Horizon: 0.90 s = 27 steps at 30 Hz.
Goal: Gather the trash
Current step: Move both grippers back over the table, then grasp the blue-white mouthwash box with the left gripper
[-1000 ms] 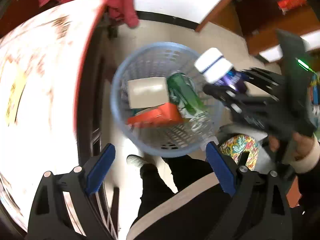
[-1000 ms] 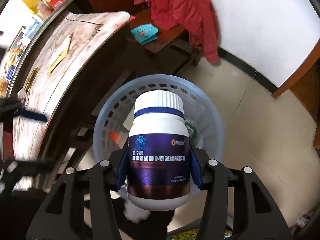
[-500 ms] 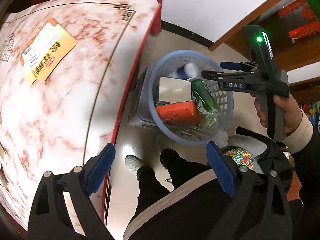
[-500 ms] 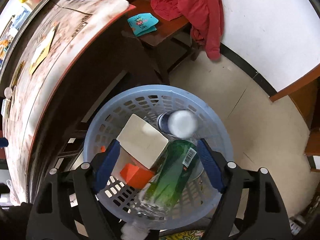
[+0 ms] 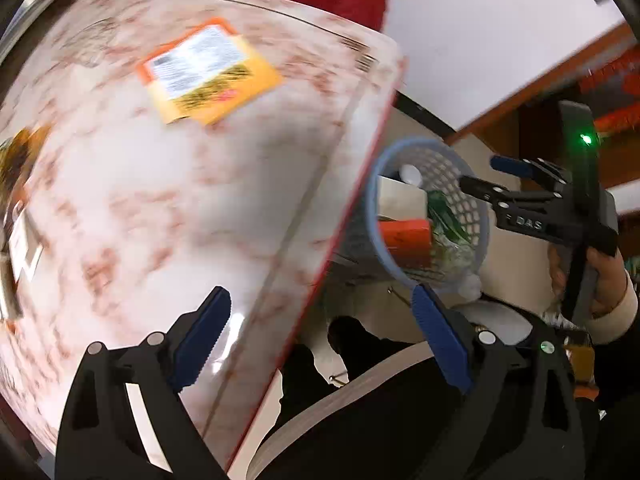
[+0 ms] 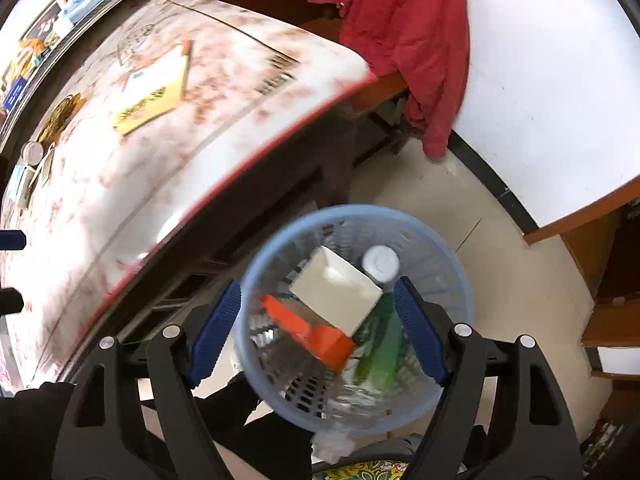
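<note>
At nine o'clock in the right wrist view the marble-patterned counter [image 6: 120, 184] fills the frame's left side, red-edged, with small items along its far rim: a white cap-like object and a small box, both too blurred to name. A yellow packet [image 6: 154, 92] with a white label lies flat on it toward eleven o'clock; in the left wrist view the same packet [image 5: 208, 70] sits at about eleven o'clock on the counter [image 5: 160, 200].

The left hand-held gripper [image 5: 320, 344] hangs with its blue pads spread wide and nothing between them, one pad over the counter's edge, the other over the floor.

At the centre of the right wrist view, toward six o'clock, the blue basket [image 6: 460, 280] stands on the floor just beside the counter's edge. Inside it lie a white box [image 6: 336, 288], an orange carton [image 6: 312, 332] at its seven o'clock, a green bottle [image 6: 384, 344] at its four o'clock, and a white-capped jar [image 6: 380, 262] at its one o'clock. The right hand-held gripper [image 6: 316, 332] is above the basket, pads spread apart and holding nothing.

At one o'clock a red cloth [image 6: 404, 40] hangs from a wooden chair against the white wall.

At three o'clock in the left wrist view, the basket [image 5: 478, 208] appears past the counter's corner, and the right hand-held gripper [image 5: 480, 178] is beside its rim.
</note>
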Tool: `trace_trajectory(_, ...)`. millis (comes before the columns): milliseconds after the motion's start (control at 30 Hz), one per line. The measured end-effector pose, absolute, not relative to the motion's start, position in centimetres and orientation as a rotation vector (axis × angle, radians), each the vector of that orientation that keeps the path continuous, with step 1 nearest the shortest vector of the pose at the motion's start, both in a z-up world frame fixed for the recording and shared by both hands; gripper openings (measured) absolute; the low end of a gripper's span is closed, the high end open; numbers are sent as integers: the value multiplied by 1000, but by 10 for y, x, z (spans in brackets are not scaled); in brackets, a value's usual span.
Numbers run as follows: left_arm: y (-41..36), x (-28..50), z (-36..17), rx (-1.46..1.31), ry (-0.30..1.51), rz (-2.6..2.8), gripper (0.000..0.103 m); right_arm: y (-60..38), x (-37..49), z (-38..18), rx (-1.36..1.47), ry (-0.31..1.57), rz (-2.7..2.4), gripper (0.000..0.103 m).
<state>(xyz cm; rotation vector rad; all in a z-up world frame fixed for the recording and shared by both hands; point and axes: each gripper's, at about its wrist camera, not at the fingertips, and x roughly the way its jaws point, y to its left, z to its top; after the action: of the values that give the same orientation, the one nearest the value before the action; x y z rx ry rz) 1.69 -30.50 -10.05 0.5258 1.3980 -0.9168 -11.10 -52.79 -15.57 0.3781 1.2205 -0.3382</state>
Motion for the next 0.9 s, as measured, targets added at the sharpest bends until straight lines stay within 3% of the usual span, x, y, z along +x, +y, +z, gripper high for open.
trace_trajectory(133, -256, 45, -93, 441, 1397, -835, 89, -493, -81, -136, 361, 1229, -279, 77)
trace_trajectory(200, -232, 59, -92, 423, 1395, -782, 89, -470, -66, -129, 372, 1240, -222, 83)
trace_trajectory(533, -57, 171, -89, 195, 1400, -353, 89, -328, 43, -88, 235, 1211, 60, 83)
trace_trajectory(900, 69, 328, -109, -299, 1504, 97, 89, -295, 58, -94, 154, 1267, 59, 83)
